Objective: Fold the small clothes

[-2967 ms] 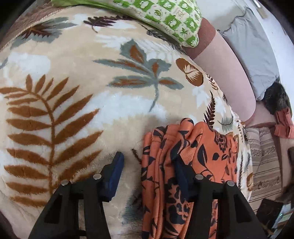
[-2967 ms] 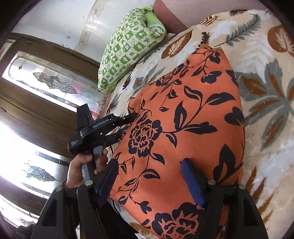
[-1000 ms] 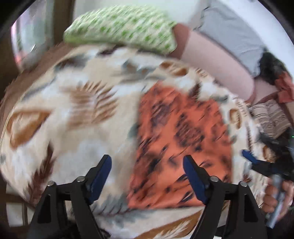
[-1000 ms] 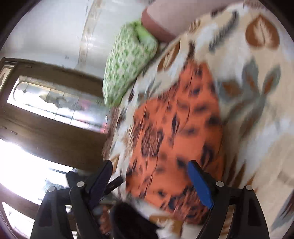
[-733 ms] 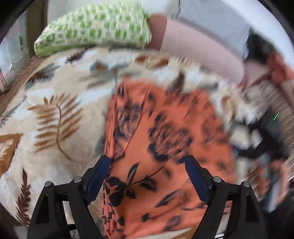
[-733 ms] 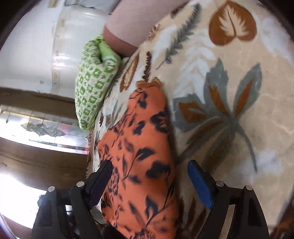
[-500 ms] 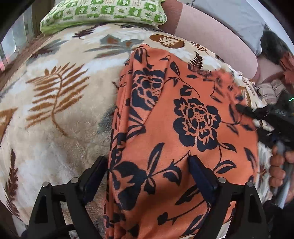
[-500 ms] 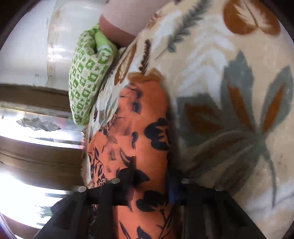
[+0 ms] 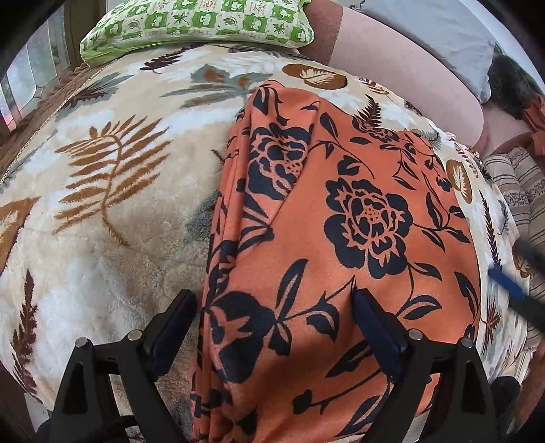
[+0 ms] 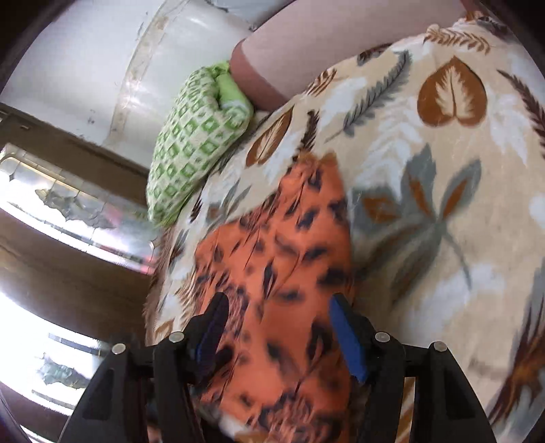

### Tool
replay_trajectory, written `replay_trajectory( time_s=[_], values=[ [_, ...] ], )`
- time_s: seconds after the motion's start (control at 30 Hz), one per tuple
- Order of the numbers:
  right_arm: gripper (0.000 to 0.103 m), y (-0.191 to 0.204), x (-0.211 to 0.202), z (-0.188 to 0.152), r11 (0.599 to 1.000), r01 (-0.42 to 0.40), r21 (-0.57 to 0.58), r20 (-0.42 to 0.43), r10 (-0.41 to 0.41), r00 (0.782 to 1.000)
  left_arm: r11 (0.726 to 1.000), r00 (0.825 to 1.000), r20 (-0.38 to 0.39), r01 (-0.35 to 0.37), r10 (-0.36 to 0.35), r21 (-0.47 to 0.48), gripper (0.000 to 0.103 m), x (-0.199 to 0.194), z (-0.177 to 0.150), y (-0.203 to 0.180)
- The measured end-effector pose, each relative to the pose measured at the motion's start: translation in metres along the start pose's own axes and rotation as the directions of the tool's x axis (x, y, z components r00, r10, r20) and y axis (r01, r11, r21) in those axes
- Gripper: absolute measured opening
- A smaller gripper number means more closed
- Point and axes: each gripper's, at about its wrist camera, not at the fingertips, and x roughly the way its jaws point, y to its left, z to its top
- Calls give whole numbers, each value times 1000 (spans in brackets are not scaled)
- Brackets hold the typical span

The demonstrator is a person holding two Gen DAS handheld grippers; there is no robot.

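Lying flat on a plush cream blanket printed with brown and grey leaves [image 9: 112,245], the orange garment with a black flower print [image 9: 340,238] is already doubled into a long panel, its left side stacked in several loose layers. It runs from near the green-and-white checked pillow [image 9: 197,24] at the far end down to the near edge of the bed.

The left gripper [image 9: 274,303] hangs close over the near end of the cloth with its jaws spread wide. One blue pad sits on the blanket just beside the layered left edge, the other over the printed fabric. Its jaws have just been opening, and nothing is pinched between them.

The right gripper [image 10: 276,313] shows in a blurred view, hovering over the opposite side of the same garment. Its jaws have just been opening again and stand at a middling gap, with orange cloth below them but not clamped as far as the blur allows.

My reading is that one fold is finished and both tools have let go to reposition. The next move probably calls for each gripper to take a near corner, gathering every layer on the left edge, and carry that end toward the pillow end to halve the length. A missed layer would drag the stack crooked.
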Motion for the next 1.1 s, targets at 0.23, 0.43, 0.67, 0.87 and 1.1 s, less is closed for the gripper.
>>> replay_trajectory(
  time_s=[0.23, 0.43, 0.67, 0.87, 1.1],
  values=[
    [66, -21, 21, -30, 998, 7, 57, -56, -4, 998, 1000, 1000, -6, 0, 0, 1, 94, -1, 0, 0],
    [38, -11, 27, -26, 1000, 9, 17, -101, -7, 995, 1000, 1000, -8, 7, -7, -6, 94, -2, 0, 2],
    [68, -21, 16, -28, 1000, -7, 28, -86, 9, 996, 991, 988, 107, 121, -114, -63, 94, -42, 5, 26],
    [78, -9, -19, -2, 999, -35, 18, 60, 34, 998, 975, 985, 89, 160, -148, -151, 94, -37, 4, 60],
    [86, 47, 12, 11, 982, -155, -109, -30, 152, 988, 994, 998, -4, 68, -68, -89, 94, -24, -39, 50]
  ],
)
